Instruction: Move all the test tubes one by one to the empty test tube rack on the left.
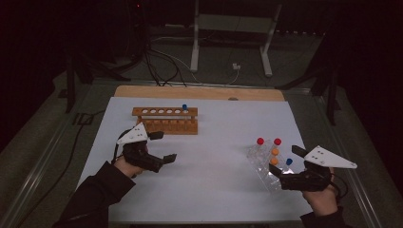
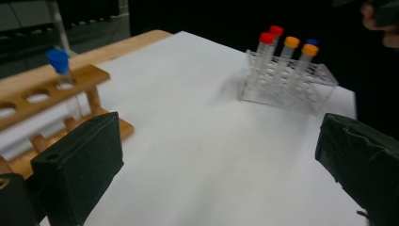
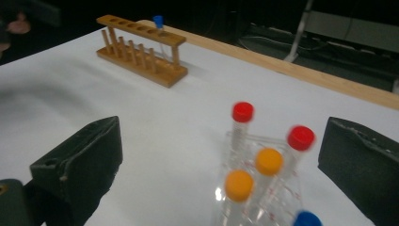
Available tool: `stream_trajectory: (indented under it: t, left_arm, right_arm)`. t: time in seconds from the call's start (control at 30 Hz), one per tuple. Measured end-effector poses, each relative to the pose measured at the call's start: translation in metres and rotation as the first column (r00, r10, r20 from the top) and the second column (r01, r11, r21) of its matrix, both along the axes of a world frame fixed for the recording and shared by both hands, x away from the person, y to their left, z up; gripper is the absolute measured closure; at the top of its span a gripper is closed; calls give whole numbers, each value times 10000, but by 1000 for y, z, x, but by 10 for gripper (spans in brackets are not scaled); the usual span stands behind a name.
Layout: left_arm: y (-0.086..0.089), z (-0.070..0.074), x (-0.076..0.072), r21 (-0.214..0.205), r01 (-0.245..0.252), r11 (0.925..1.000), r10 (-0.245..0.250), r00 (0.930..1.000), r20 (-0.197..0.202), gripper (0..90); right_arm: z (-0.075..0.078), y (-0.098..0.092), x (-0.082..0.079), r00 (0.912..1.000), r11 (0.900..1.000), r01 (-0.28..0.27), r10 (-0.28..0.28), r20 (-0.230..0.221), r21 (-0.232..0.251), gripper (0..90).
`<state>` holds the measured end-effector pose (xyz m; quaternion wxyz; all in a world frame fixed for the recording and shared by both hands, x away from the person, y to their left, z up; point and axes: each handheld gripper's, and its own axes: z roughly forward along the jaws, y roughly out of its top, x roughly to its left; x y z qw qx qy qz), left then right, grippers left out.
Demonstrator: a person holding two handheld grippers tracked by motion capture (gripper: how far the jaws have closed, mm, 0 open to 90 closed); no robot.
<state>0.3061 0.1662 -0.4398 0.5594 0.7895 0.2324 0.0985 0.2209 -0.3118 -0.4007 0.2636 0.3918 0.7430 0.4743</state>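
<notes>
The left gripper (image 1: 161, 146) hovered over the white table (image 1: 209, 180) just in front of the wooden rack (image 1: 166, 119), its jaws spread wide with nothing between them. One blue-capped tube (image 1: 185, 109) stood upright in the rack's end hole at the right, as the high view showed it; the other holes were open. In the left gripper view that tube (image 2: 60, 70) rose close above the near jaw, and the clear rack (image 2: 287, 84) stood well apart across the table. The right gripper (image 1: 285, 166) hung at the near side of the clear rack (image 1: 263, 164), close to the capped tubes, and its jaws too stood wide and empty. The clear rack held two red-capped tubes (image 1: 260, 141), two orange-capped ones (image 1: 274, 152) and a blue-capped one (image 1: 289, 162), all upright. In the right gripper view the red caps (image 3: 243, 112) and orange caps (image 3: 268, 161) sat between the two jaws, untouched, with the blue cap (image 3: 308, 219) at the bottom edge.
</notes>
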Motion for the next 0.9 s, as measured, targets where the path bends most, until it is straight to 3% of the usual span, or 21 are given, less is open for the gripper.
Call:
stream_trajectory:
  t: [0.13,0.3,0.53,0.77,0.9]
  left_arm:
    - [2,-7,-11,-54,177,9998,-178,9998,-103,22]
    - [-1,-14,-23,209,311,9993,-311,9995,9,22]
    - [-1,-14,-31,146,449,9989,-450,9990,72,22]
    - [-1,-20,-31,280,440,9986,-441,9990,22,22]
    - [-2,-21,-30,282,408,9988,-408,9992,-3,22]
  right_arm:
    - [-3,-13,-2,9993,9994,341,-341,-172,-51,1]
    - [-11,-31,-4,9954,9962,865,-865,-403,-12,2]
    - [-31,-46,-7,9863,9902,1399,-1395,-879,-20,4]
    - [-49,-48,-6,9778,9856,1672,-1692,-1237,-262,161]
    - [-56,-49,-3,9739,9833,1802,-1821,-1355,-264,297]
